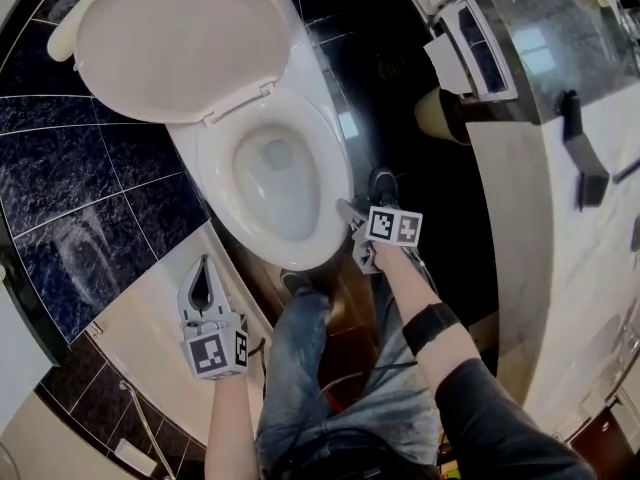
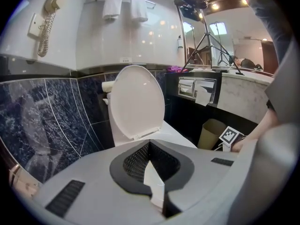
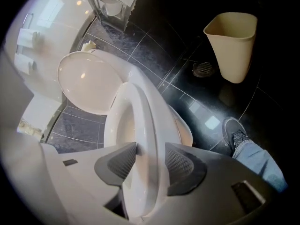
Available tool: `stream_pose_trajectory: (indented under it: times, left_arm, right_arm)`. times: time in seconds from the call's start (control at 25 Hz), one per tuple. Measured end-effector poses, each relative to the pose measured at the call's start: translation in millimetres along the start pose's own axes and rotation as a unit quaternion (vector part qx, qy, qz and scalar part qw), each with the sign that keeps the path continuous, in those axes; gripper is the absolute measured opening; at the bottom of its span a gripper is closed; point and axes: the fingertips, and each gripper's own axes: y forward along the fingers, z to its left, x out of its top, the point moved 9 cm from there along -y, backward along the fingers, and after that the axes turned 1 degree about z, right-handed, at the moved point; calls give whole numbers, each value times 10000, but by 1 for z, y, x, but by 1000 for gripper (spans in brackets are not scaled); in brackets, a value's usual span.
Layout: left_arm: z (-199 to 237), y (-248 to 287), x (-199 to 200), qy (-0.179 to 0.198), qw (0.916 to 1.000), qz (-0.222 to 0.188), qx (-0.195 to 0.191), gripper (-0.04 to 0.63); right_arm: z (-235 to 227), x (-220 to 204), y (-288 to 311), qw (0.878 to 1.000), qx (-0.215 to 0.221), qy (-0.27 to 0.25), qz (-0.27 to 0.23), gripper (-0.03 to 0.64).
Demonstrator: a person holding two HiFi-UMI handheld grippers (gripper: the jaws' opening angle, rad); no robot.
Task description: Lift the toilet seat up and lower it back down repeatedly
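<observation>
two grippers are at work around a white toilet in a room of dark marbled tiles. the right gripper point(image 3: 151, 150) reaches to the front right edge of the toilet seat point(image 1: 214, 173). its own view shows the seat's rim running between the two ribbed pads, which stand moderately apart with both faces against the rim, so it has hold of the seat. from the head view the seat sits over the bowl point(image 1: 275, 183), either flat on it or only just lifted; i cannot tell which. the lid point(image 1: 180, 43) stands raised behind it, against the wall. the left gripper point(image 1: 205, 261) hangs apart from the toilet, off the bowl's front left above a pale surface. its jaws are closed tip to tip and hold nothing, and its view looks across at the upright lid. a beige waste bin point(image 3: 232, 43) stands on the dark floor well away from the bowl. a dark shoe point(image 3: 236, 136) and a jeans leg are planted just beside the bowl's front. a corded wall phone point(image 2: 47, 18) hangs on the pale upper wall.
</observation>
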Motion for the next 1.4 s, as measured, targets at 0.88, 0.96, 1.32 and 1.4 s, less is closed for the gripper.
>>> stream_pose_trajectory:
  times: [0.88,0.96,1.32,1.4]
  left_arm:
    - [-3,14,-11,-211,9997,99,-103,0]
    - [-4,15,-10,-220,9996,109,-122,0]
    - [-7,6,4,-261,9994,159,-177,0]
    - [-7,2,11,-278,9993,170,-176,0]
  right_arm:
    - [6,3,-7,9989,144,432,66,133]
    - [8,3,-10,9985,281,473,49,132]
    - [38,14,-39,9973,525,471,181,123]
    - [49,18,-49,9965,613,547,173,121]
